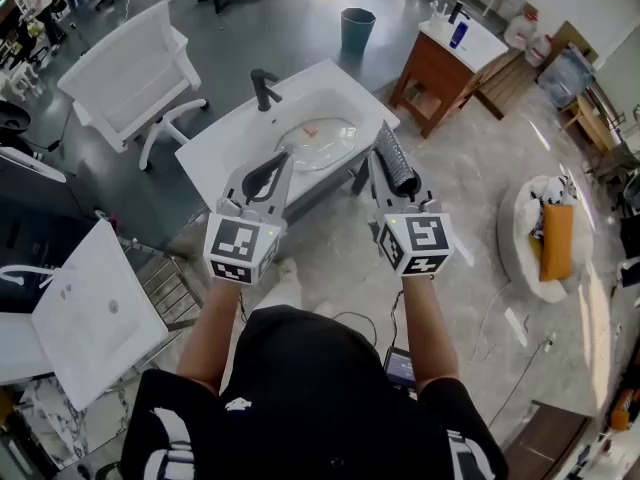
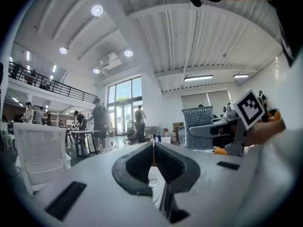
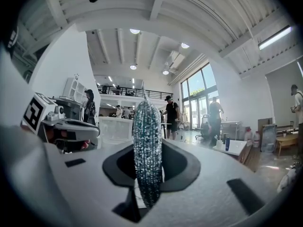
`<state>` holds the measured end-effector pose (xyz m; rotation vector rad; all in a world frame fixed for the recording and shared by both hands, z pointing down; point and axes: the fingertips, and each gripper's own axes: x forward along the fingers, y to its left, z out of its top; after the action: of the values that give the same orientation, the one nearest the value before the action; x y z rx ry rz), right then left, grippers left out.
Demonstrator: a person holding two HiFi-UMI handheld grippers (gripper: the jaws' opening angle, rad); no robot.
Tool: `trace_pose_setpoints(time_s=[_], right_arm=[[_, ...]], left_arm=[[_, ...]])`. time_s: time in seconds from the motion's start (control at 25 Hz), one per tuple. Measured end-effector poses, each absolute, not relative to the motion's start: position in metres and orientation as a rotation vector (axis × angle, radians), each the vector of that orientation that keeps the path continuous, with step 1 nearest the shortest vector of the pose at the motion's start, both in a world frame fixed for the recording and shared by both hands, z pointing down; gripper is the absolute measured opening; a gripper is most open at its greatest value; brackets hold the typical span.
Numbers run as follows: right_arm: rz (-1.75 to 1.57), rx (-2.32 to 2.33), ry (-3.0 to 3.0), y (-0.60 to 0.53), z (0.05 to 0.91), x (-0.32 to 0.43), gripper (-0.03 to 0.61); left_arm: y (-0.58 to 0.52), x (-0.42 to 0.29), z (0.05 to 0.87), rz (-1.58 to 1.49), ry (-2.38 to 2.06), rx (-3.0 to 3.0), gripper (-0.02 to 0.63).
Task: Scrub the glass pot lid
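Note:
In the head view the glass pot lid (image 1: 318,140) lies in the basin of a white sink counter (image 1: 222,146), below and ahead of both grippers. My left gripper (image 1: 262,176) is raised over the counter's near edge, shut with nothing between its jaws (image 2: 153,148). My right gripper (image 1: 396,173) is shut on a silvery mesh scrub sponge (image 1: 393,156), which stands upright between the pads (image 3: 147,145). Both grippers are held level in the air, side by side, clear of the lid. Each gripper view shows the other gripper: the right gripper's sponge (image 2: 197,127), and the left gripper (image 3: 66,126).
A black faucet (image 1: 265,88) stands at the counter's back. Around it are a white chair (image 1: 135,63), a teal bin (image 1: 357,28), a wooden vanity (image 1: 445,63) with bottles, a loose white sink top (image 1: 95,313) at left and a round white seat (image 1: 550,233) at right. People stand far off.

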<state>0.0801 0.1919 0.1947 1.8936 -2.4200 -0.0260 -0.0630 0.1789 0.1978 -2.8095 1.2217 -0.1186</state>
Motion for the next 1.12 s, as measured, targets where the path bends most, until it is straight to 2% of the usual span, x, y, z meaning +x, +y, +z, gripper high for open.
trace_pose_setpoints(time_s=[1.12], right_arm=[[-0.025, 1.882, -2.337, 0.035, 0.192, 0.089, 0.071]], left_arm=[[0.012, -0.042, 0.195, -0.110, 1.141, -2.881, 0.011]])
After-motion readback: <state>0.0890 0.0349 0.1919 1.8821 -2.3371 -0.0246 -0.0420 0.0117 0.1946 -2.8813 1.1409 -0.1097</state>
